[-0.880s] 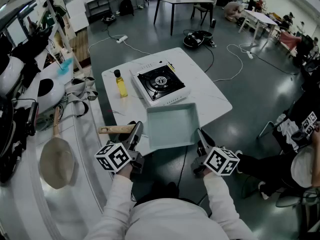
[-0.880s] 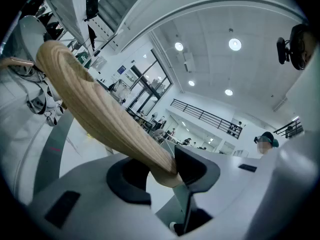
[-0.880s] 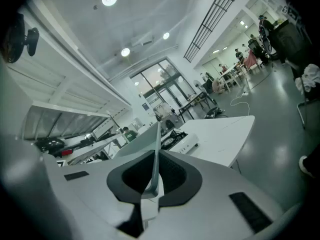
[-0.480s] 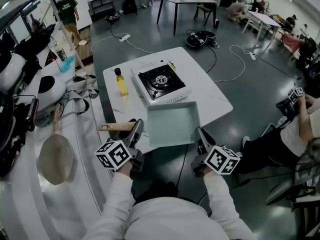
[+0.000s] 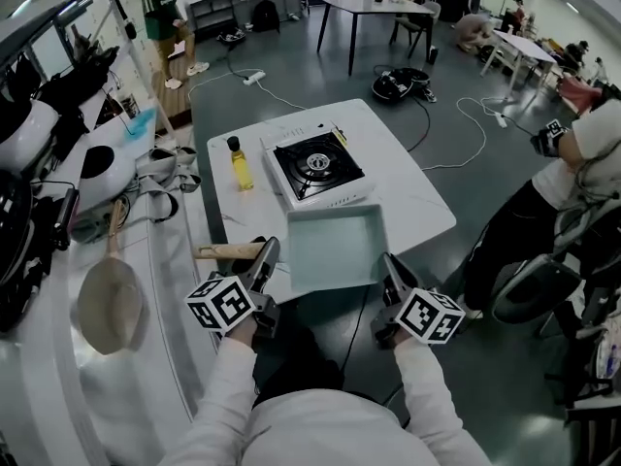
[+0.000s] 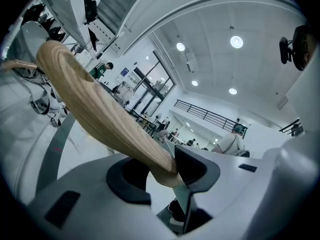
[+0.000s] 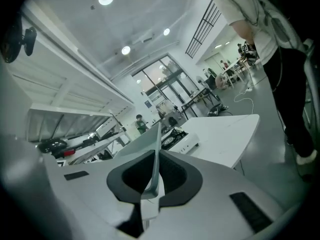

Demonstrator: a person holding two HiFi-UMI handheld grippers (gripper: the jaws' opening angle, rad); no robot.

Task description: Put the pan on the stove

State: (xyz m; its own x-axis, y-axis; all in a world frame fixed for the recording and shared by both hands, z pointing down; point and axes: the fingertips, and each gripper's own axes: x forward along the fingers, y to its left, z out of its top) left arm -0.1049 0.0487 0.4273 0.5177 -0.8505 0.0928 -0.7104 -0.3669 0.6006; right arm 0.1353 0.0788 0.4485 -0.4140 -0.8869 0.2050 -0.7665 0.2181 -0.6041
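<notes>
A square pale-green pan (image 5: 335, 249) hangs over the near edge of the white table (image 5: 412, 202), held from both sides. My left gripper (image 5: 264, 260) is shut on its wooden handle (image 5: 225, 251), which fills the left gripper view as a pale wooden bar (image 6: 95, 109) running up from between the jaws of the left gripper (image 6: 162, 171). My right gripper (image 5: 388, 270) is shut on the pan's right rim (image 7: 155, 149), seen edge-on in the right gripper (image 7: 152, 181). The white stove (image 5: 318, 167) with its black burner sits farther back on the table, and in the right gripper view the stove (image 7: 176, 136) lies beyond the pan.
A bottle of yellow oil (image 5: 239, 165) stands left of the stove. A person (image 5: 572, 163) stands close to the table's right side. A counter at the left carries a wooden ladle (image 5: 109, 304) and other gear. Cables lie on the floor beyond the table.
The pan and both grippers have hardly moved. The person at the right has risen and come closer to the table. Another person has walked in at the back left.
</notes>
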